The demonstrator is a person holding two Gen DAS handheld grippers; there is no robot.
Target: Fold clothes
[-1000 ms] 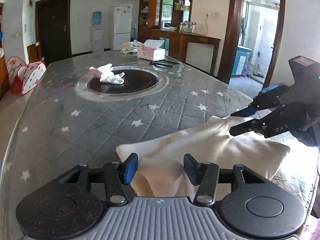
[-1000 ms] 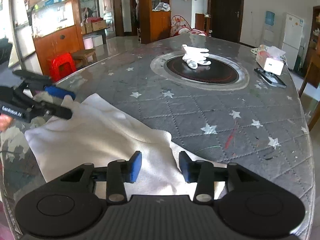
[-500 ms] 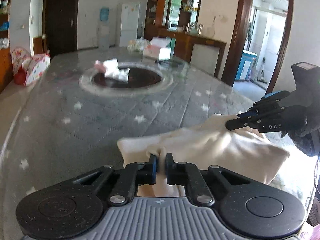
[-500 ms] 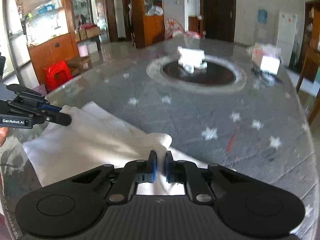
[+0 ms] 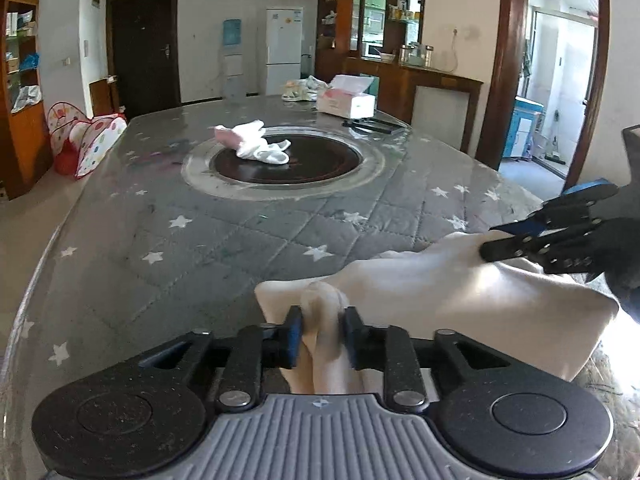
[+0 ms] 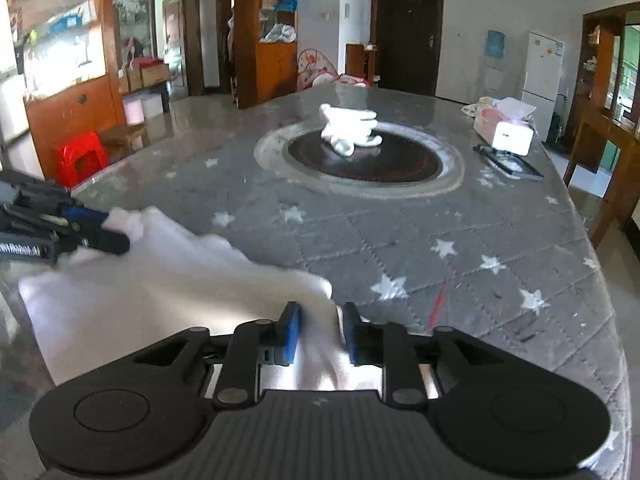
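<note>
Each hand-held gripper, left and right, pinches a bunched fold of the cream garment over the quilted surface; only the right view shows a red stool.

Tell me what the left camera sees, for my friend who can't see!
The left gripper pinches a bunched fold of cream cloth at the near edge of a grey starry table. The right gripper grips the cloth's other end, and white socks lie farther back.
</note>
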